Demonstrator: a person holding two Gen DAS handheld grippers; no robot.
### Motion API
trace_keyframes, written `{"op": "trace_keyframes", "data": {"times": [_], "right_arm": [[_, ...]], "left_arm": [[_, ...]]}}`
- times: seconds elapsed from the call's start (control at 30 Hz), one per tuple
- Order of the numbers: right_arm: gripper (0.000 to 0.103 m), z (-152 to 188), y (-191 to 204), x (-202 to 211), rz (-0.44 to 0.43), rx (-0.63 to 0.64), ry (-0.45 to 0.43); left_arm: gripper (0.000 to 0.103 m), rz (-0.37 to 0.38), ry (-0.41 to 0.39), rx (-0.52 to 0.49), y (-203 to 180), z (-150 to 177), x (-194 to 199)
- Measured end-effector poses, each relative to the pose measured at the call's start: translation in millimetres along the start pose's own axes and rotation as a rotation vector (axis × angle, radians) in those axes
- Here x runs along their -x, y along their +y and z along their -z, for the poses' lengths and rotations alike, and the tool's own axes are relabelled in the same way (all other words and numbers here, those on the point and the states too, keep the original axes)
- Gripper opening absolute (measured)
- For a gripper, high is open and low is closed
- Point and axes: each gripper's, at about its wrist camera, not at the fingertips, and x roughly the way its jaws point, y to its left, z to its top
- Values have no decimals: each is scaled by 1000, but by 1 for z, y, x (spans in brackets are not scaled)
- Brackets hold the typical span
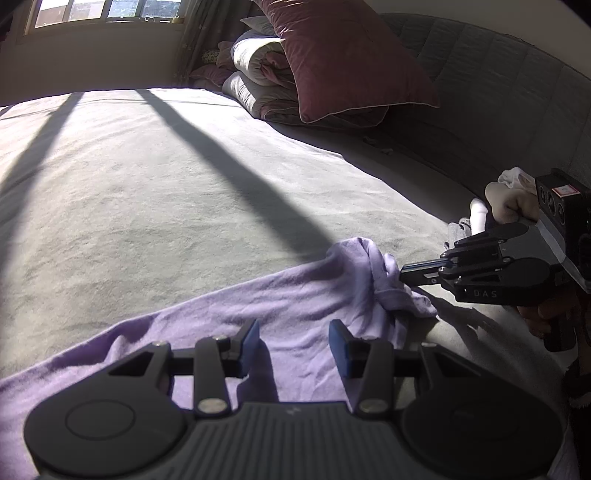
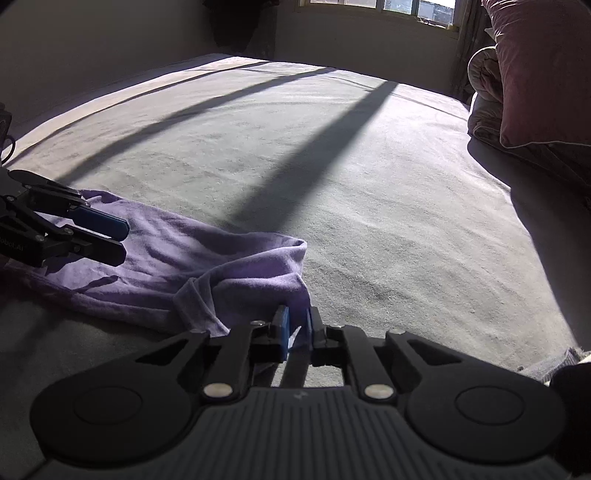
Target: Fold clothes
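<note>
We see a lilac garment (image 1: 288,310) lying crumpled on a pale grey bedspread (image 1: 147,192), stretched as a long band from about seven o'clock toward three o'clock in the left wrist view, with a bunched end near the right side; in the right wrist view the same cloth (image 2: 177,254) runs from nine o'clock down to six o'clock; the left gripper (image 1: 293,341) hangs over the middle of the band, its blue pads standing apart with bare cloth between them and no fold pinched, so we call it half-wide and holding nothing; seen from the right wrist it enters at nine o'clock (image 2: 123,240), its two fingers apart above the fabric; the right gripper (image 2: 295,325) is closed narrow on a corner of the garment, a thin fold of lilac cloth caught between its blue pads at six o'clock; from the left wrist view it reaches in at three o'clock (image 1: 402,275), fingertips together at the bunched end, with a person's hand (image 1: 513,206) near it; dark bars of shadow cross the sunlit bedspread; at one o'clock a maroon pillow (image 1: 347,55) leans on a rolled quilt (image 1: 258,70); a window (image 1: 107,11) shows at eleven o'clock.
</note>
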Motion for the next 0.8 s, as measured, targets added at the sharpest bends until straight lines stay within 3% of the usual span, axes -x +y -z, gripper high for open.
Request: {"op": "trace_keyframes", "data": {"times": [0.1, 0.2, 0.33, 0.4, 0.5, 0.57, 0.6, 0.67, 0.8], "right_arm": [[1, -1, 4, 9, 63, 46, 2], [0, -7, 12, 13, 221, 102, 20], [0, -15, 26, 1, 415, 248, 118], [0, -20, 26, -6, 454, 300, 164], [2, -26, 14, 6, 319, 192, 127], [18, -25, 5, 15, 188, 83, 91], [22, -24, 2, 17, 160, 44, 84], [43, -20, -4, 17, 129, -29, 73], [43, -11, -8, 7, 102, -210, 77]], "left_arm": [[43, -11, -5, 11, 2, -1, 2], [43, -34, -16, 14, 5, -2, 6], [43, -118, -24, 12, 12, -4, 12], [43, -139, -32, 19, 17, -6, 17], [43, -172, -43, 21, 22, -8, 24], [45, -214, -38, 9, 23, -8, 24], [48, -233, -33, 5, 24, -8, 24], [49, -246, -31, 10, 27, -8, 24], [49, -219, -35, 41, 33, -8, 24]]}}
